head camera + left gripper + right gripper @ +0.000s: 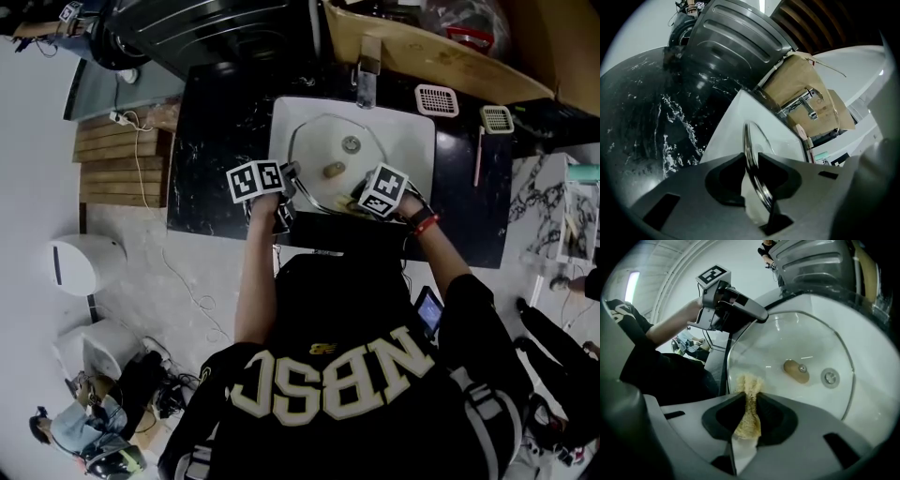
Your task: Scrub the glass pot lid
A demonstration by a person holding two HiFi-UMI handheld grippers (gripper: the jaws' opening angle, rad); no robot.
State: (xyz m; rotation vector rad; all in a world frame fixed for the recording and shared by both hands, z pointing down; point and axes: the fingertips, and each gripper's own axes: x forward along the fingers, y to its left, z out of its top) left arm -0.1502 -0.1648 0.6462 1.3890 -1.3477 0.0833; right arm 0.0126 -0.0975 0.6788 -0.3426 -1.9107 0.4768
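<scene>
Where left gripper (751, 161) jaws close, lid rim (747, 138) sits.

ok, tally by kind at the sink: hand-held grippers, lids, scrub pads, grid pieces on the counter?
Hand-held grippers: 2, left hand-held gripper, right hand-held gripper
Glass pot lid: 1
Scrub pad: 1
Grid pieces: 2, pink grid piece, green grid piece
Total: 6

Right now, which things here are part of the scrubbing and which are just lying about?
In the job: glass pot lid, clamped at its rim by left gripper; yellow scrubber in right gripper; sink.
Lying about: pink grid tray, green grid tray.
</scene>
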